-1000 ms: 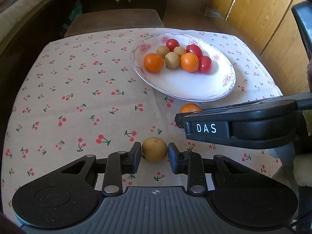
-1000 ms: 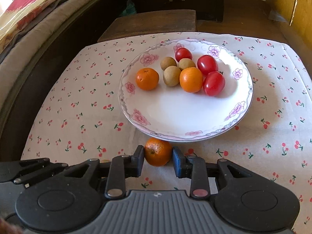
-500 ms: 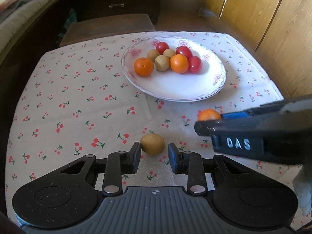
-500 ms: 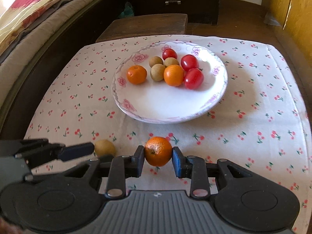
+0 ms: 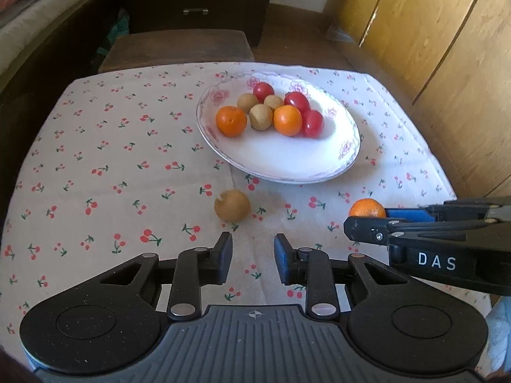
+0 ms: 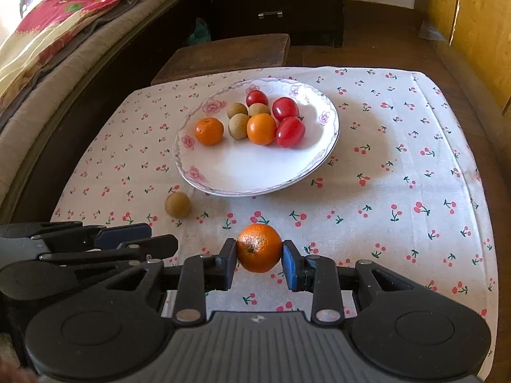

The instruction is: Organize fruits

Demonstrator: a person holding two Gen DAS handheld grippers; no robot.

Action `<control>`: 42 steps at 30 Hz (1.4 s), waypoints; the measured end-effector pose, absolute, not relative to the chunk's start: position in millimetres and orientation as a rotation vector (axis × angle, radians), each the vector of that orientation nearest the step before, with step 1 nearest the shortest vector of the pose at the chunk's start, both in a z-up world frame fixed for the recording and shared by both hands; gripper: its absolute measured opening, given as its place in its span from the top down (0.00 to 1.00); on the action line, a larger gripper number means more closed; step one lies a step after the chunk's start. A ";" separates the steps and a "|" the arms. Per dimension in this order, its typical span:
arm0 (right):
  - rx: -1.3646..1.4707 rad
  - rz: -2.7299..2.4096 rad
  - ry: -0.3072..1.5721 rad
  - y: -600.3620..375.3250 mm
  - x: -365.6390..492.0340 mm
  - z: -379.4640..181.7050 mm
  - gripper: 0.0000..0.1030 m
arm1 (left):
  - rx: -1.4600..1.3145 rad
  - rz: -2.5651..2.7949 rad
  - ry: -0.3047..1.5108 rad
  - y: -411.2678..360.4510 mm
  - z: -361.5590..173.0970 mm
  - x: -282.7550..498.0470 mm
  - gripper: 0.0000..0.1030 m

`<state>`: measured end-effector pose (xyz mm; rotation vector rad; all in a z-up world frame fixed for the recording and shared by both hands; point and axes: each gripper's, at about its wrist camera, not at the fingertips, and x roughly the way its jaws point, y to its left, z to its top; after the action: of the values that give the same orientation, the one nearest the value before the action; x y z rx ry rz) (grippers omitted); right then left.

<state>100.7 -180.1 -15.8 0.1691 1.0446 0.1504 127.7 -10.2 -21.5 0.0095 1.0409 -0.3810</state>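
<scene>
Behind the worktop we see a bed with a patterned blanket on the left, a dark drawer cabinet at the back and wooden panels on the right. Over the worktop lies a white cloth printed with cherries. On it stands a white floral plate holding two oranges, three brown fruits and three red tomatoes, grouped toward its far side. Our right claw is pinching a third orange between its pads, near the plate's front rim. Our left claw has its jaws only slightly apart with nothing between them. A loose brown fruit sits on the cloth just ahead of the left claw's fingertips, apart from them and near the plate's front edge.
</scene>
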 end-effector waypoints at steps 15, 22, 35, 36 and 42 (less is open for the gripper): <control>0.229 0.149 1.025 -196.7 105.5 -11.3 0.69 | -0.159 -0.311 1.022 19.5 -15.5 157.5 0.64; 0.223 0.157 1.033 -195.6 106.2 -14.5 0.69 | -0.091 -0.338 1.030 -9.0 -27.4 164.6 0.61; 0.227 0.147 1.041 -198.8 109.0 -17.4 0.69 | -0.009 -0.275 1.016 -19.5 -39.9 170.3 0.58; 0.227 0.147 1.042 -198.6 109.1 -17.6 0.69 | 0.000 -0.273 1.015 -20.2 -40.6 170.4 0.59; 0.222 0.146 1.047 -197.6 112.0 -19.2 0.69 | 0.036 -0.259 1.030 -21.5 -45.9 168.8 0.66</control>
<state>112.0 -197.6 -19.2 0.2218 1.0474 0.1458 168.8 -21.5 -45.9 0.0360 1.0301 -0.2592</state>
